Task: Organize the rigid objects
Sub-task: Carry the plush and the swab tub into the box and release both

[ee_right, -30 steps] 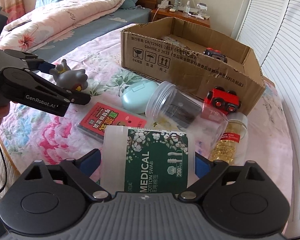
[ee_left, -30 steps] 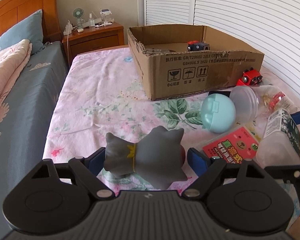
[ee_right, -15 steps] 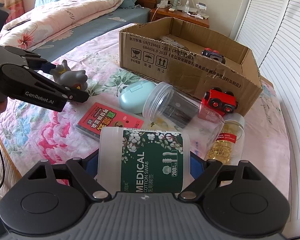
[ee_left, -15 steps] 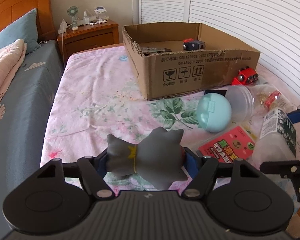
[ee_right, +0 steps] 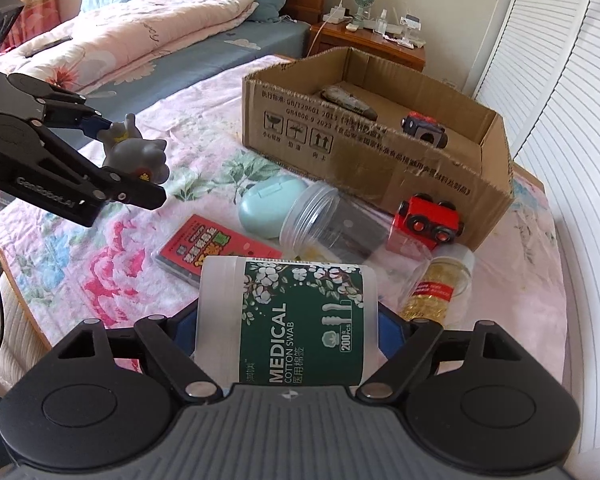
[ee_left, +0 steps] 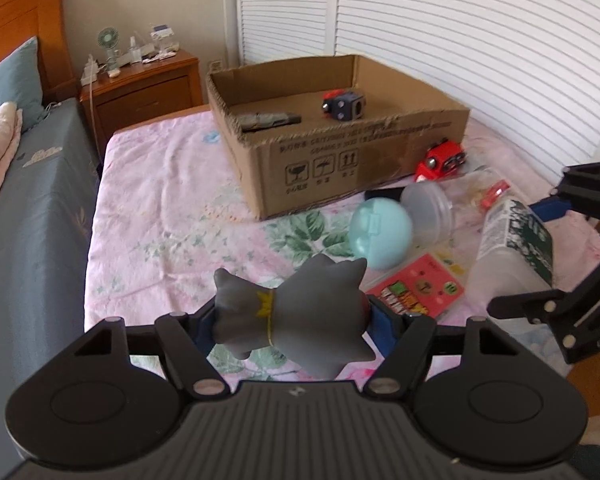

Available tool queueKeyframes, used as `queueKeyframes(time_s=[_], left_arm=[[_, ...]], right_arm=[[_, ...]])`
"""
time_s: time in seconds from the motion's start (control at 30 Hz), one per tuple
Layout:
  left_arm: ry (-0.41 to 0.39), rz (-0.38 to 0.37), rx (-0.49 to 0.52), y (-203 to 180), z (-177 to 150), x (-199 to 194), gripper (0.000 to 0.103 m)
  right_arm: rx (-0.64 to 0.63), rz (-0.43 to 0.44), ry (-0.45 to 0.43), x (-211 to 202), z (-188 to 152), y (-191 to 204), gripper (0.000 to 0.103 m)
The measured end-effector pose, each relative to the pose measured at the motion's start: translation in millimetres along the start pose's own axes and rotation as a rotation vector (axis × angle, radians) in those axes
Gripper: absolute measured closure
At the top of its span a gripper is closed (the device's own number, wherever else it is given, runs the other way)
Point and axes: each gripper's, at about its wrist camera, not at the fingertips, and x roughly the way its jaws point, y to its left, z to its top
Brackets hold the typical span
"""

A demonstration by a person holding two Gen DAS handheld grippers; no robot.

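Both tools are closed on loads: the left tool (ee_left: 290,320) on a grey toy (ee_left: 292,320), the right tool (ee_right: 288,328) on a swab jar (ee_right: 288,320). Beyond them, a cardboard box (ee_right: 364,160) is seen; the gold-filled bottle (ee_right: 440,284) is shown clearly only by the right view.

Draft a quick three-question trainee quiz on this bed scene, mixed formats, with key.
1. True or false: the brown cardboard box already holds a dark toy train car.
2. Which tongs hold the white cotton swab jar with the green label? A) left B) right
3. Fill in: the left tongs grip a grey rubber ___ figure.

Key: 1 true; 2 B, the right tongs; 3 animal.
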Motion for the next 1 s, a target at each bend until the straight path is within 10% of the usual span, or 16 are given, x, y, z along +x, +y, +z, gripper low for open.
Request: queueKeyframes(time_s=[0.63,0.8,1.0], left_arm=[[-0.176,0.029,0.068,-20.5,141.1,32.1,0.031],[-0.163,0.051,-0.016,-13.5,138.9,53.9,0.004],[-0.134,0.049,-0.017,-13.6,110.7,43.0,0.003]], right_arm=[[-0.001,-0.095,-0.132,-34.6,50.5,-56.5,0.016],[-0.001,-0.111,-0.141,-35.8,57.0,-64.1,0.016],[0.015,-0.118,-0.133,-31.2,63.4,-72.8,0.016]])
